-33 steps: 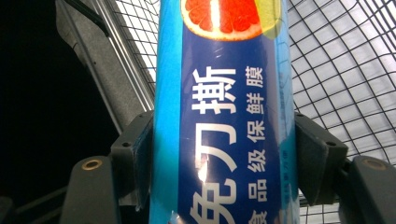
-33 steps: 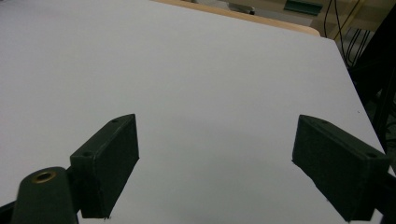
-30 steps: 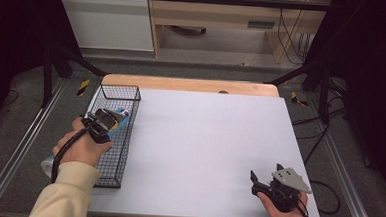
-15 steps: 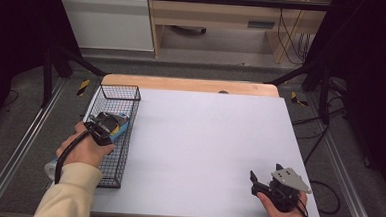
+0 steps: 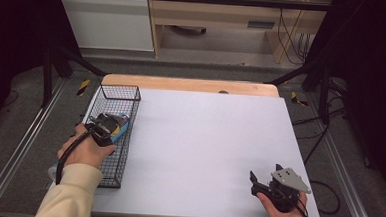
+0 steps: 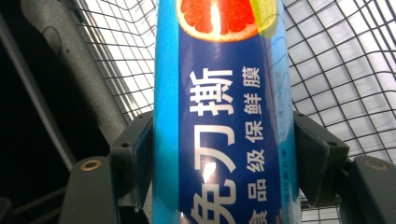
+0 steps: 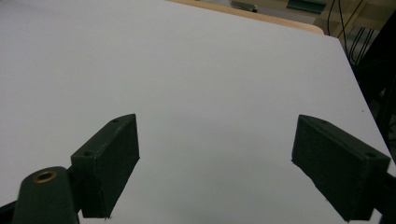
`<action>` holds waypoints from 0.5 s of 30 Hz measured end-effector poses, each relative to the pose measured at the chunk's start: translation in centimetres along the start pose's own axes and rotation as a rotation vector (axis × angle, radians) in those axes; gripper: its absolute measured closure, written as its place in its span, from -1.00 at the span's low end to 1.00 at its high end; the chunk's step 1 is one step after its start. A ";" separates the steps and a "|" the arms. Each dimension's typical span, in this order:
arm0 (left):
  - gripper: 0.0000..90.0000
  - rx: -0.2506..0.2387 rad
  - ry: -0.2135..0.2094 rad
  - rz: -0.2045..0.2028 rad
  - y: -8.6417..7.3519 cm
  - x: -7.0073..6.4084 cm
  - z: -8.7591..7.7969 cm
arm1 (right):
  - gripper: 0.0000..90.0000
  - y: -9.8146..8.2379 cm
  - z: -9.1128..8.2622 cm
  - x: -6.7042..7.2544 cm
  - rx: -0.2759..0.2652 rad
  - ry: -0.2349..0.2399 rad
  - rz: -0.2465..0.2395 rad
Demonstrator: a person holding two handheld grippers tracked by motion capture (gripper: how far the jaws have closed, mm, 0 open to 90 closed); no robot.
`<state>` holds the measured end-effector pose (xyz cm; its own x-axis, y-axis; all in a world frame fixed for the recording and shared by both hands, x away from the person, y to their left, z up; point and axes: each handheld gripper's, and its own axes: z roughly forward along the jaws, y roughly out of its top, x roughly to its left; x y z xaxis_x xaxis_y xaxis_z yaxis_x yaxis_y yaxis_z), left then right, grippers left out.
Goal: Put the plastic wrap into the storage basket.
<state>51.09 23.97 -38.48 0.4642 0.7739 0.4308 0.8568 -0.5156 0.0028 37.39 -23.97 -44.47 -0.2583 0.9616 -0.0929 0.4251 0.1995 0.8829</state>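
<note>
Left gripper [image 6: 223, 154] clamps the blue box [image 6: 224, 112] across its narrow sides inside the basket [image 5: 113, 92]; likely light, glossy, crushable cardboard, best held mid-length.

The high view looks forward and down from above the person's side, taking in the whole white table [image 5: 204, 149]. The left gripper view sits very close inside the wire basket [image 5: 110, 134], at nine o'clock on the table, its blue box [image 6: 224, 116] also seen from above. The right gripper view rides low at five o'clock, facing toward twelve across the same bare tabletop [image 7: 196, 70].
</note>
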 end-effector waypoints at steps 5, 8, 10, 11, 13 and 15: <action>-0.33 0.000 -0.011 0.002 -0.2 -0.2 0.4 | -0.67 0.0 -0.1 -0.1 -0.005 -0.001 0.003; -0.34 -0.011 -0.011 0.005 -0.3 -0.2 0.4 | -0.67 0.0 0.0 0.0 0.002 0.004 0.000; -0.37 -0.037 0.006 0.016 -0.5 -0.3 0.2 | -0.67 0.0 0.0 0.0 0.002 0.006 -0.004; -0.41 -0.056 0.022 0.019 -0.6 -0.3 -0.1 | -0.67 0.0 0.0 0.0 0.003 0.005 -0.002; -0.53 -0.096 0.043 0.010 -1.1 -0.2 -0.8 | -0.67 0.0 0.0 0.0 0.001 0.004 -0.002; -0.61 -0.144 0.070 0.008 -1.6 -0.1 -1.9 | -0.67 0.0 0.0 0.0 0.002 0.001 0.001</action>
<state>49.28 24.03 -36.82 0.4495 0.7448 0.4932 0.8100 -0.5726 0.1265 37.41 -23.95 -44.48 -0.2591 0.9615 -0.0913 0.4273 0.1990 0.8819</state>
